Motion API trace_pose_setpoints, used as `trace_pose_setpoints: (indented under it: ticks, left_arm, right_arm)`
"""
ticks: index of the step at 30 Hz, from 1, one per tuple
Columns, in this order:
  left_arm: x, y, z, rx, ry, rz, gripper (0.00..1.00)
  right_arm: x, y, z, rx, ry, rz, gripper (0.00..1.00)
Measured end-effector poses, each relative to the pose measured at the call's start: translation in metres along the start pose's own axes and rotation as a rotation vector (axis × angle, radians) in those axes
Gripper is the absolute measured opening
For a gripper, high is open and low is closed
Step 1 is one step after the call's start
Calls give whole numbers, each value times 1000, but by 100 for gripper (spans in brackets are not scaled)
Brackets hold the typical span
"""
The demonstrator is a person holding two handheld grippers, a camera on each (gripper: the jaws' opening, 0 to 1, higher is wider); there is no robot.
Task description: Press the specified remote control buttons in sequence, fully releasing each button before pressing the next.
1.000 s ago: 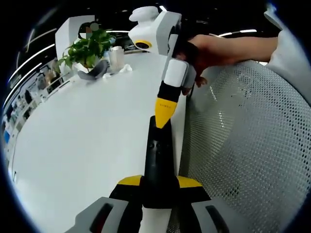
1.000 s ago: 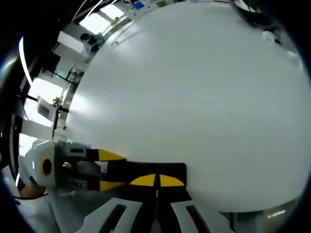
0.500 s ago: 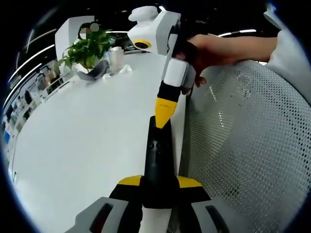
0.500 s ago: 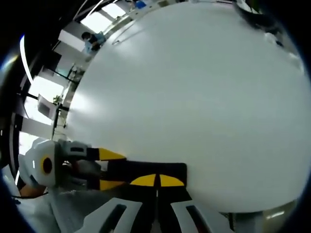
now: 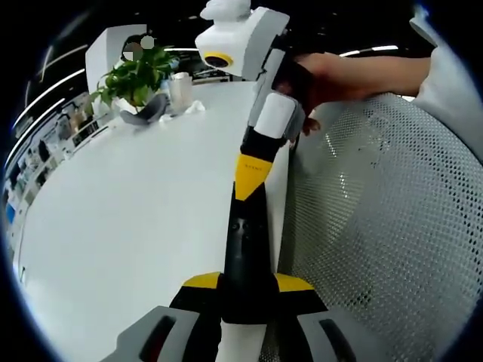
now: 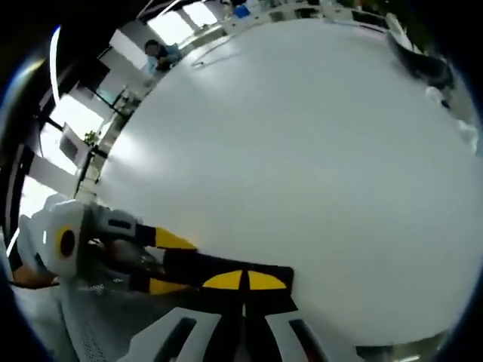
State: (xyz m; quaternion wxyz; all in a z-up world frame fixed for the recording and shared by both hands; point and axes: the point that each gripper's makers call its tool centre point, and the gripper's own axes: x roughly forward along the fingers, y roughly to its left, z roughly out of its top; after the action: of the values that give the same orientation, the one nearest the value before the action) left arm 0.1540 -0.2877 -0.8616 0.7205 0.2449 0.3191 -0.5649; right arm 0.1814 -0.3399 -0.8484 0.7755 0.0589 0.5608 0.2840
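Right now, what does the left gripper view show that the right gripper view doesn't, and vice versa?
Left gripper view: a potted plant at the table's far end, a mesh chair back, and the hand holding the right claw, whose shut yellow tip points down at the remote's far end.

Right gripper view: a person far off in the background beyond the table, and the left claw seen from the front.

Both: the white table and the black remote, clamped in the left claw.
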Motion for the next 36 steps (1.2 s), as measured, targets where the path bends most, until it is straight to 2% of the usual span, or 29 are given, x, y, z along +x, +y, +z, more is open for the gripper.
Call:
trace_pose_setpoints:
  ticks: [3,6,11,18,20,21,22,28,36]
  left_arm:
    - [0,0,0,0,0,0,24]
    - [0,0,0,1,0,0,24]
    - [0,0,0,2,-1,-1,24]
    - [0,0,0,2,-2,-1,24]
    - [0,0,0,2,-2,-1,24]
    - [0,0,0,2,-2,-1,24]
    - [0,0,0,2,-2,-1,24]
    - [-1,0,0,1,-3,-2,24]
    - [0,0,0,1,-6,-1,24]
  right_arm:
    - [2,3,1,-8,1,18,0]
    - [2,8,3,-55,-15,28,0]
    - [8,1,0,-101,10,-24,0]
    - [6,4,7,-127,-38,-14,0]
    - [10,1,-3,-141,25,-34,0]
    - [10,4,7,-168,-37,-27,0]
    - [8,4,3,-161,-19,-29,0]
    - [7,3,3,-137,-29,-19,0]
    - [10,3,3,-203,-35,-51,0]
